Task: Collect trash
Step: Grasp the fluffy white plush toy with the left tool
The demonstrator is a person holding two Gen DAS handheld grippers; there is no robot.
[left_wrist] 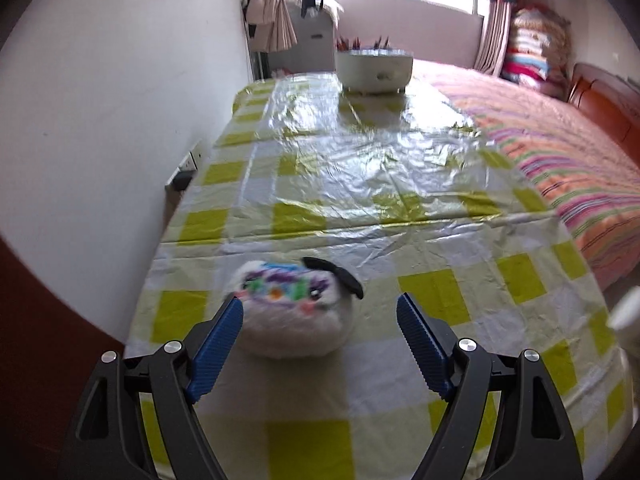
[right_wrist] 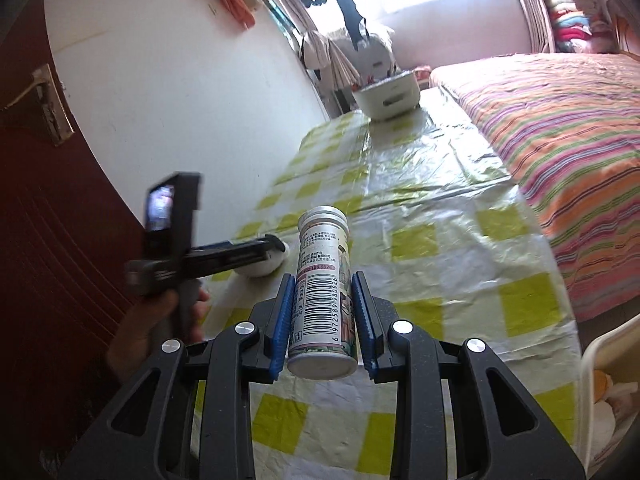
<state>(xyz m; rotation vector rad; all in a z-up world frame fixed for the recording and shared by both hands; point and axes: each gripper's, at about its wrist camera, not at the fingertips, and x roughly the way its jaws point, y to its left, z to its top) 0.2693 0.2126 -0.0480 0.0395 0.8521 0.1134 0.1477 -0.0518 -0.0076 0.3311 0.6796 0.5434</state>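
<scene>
Right wrist view: my right gripper [right_wrist: 323, 304] is closed on a white cylindrical bottle [right_wrist: 323, 292], the blue pads [right_wrist: 282, 312] pressing both sides of its printed label. The bottle lies along the line of the fingers, cap end pointing away and flat base toward the camera, with a barcode facing up. It is held clear of the table [right_wrist: 460, 240], which wears a yellow-and-white checked cloth under a wrinkled clear plastic sheet.

To the left in this view, my left hand [right_wrist: 160, 328] holds the left gripper [right_wrist: 276, 250] by its handle. That gripper's fingers reach to a small round white plush toy [right_wrist: 262, 266] lying on the cloth near the table's left edge. This part is blurred.

Left wrist view: my left gripper [left_wrist: 320, 312] stands wide open, nothing between the pads. The plush toy [left_wrist: 296, 312], white with coloured markings and a black ear, rests on the table [left_wrist: 480, 300] between the fingers, close against the left finger [left_wrist: 218, 344] and apart from the right one. Whether that finger touches it, I cannot tell.

At the table's far end sits a white tub [left_wrist: 374, 70]. A bed with a striped cover [left_wrist: 580, 168] runs along the table's right side. At the lower right of the right wrist view, a pale container [right_wrist: 612, 380] shows beyond the table's edge.
</scene>
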